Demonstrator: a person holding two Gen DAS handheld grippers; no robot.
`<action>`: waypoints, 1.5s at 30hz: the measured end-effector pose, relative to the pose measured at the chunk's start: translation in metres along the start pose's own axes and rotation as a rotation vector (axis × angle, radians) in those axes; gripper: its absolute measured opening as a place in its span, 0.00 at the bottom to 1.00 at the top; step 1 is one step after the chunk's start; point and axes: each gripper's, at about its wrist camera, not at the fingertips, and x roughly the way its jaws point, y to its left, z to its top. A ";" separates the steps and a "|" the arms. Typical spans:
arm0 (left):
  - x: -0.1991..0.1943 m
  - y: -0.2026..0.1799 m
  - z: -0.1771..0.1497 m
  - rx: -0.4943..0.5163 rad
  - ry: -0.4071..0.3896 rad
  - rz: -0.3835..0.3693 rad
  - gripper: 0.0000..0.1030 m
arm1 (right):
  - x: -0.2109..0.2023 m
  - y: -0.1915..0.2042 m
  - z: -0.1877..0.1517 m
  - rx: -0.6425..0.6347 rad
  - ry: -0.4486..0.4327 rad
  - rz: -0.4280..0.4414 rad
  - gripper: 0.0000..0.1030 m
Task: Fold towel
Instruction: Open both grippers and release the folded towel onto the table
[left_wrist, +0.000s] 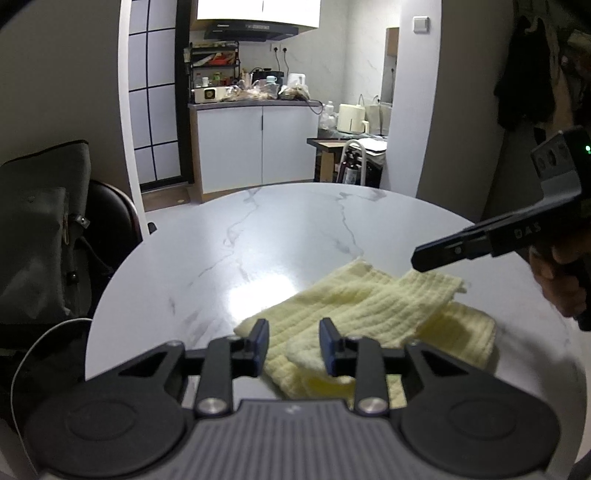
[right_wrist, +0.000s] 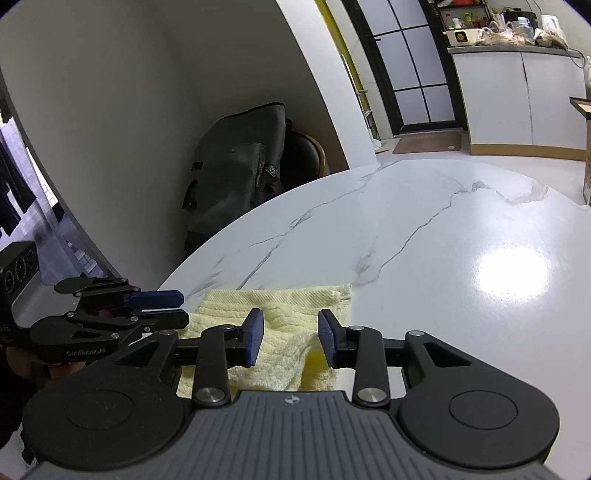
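A pale yellow towel (left_wrist: 373, 314) lies partly folded, with overlapping layers, on the white marble table (left_wrist: 258, 236). My left gripper (left_wrist: 293, 345) is open just above the towel's near edge, with nothing between its blue pads. In the right wrist view the towel (right_wrist: 280, 321) lies under my right gripper (right_wrist: 290, 338), which is open and empty above a raised fold. The right gripper also shows in the left wrist view (left_wrist: 417, 260), over the towel's far right corner. The left gripper shows in the right wrist view (right_wrist: 183, 308) at the towel's left edge.
A dark backpack (right_wrist: 236, 173) sits on a chair left of the table. A kitchen counter with white cabinets (left_wrist: 255, 144) stands behind, and a small cart (left_wrist: 351, 158) to its right. The table edge curves close on the left.
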 end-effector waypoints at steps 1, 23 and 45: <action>0.000 0.000 0.001 0.000 0.000 0.003 0.33 | -0.001 0.000 -0.001 -0.005 0.003 0.001 0.35; -0.021 -0.008 -0.011 0.032 -0.027 0.014 0.42 | -0.020 0.027 -0.018 -0.140 0.024 -0.075 0.36; -0.034 -0.012 -0.034 0.042 -0.007 0.010 0.44 | -0.026 0.036 -0.036 -0.193 0.056 -0.133 0.36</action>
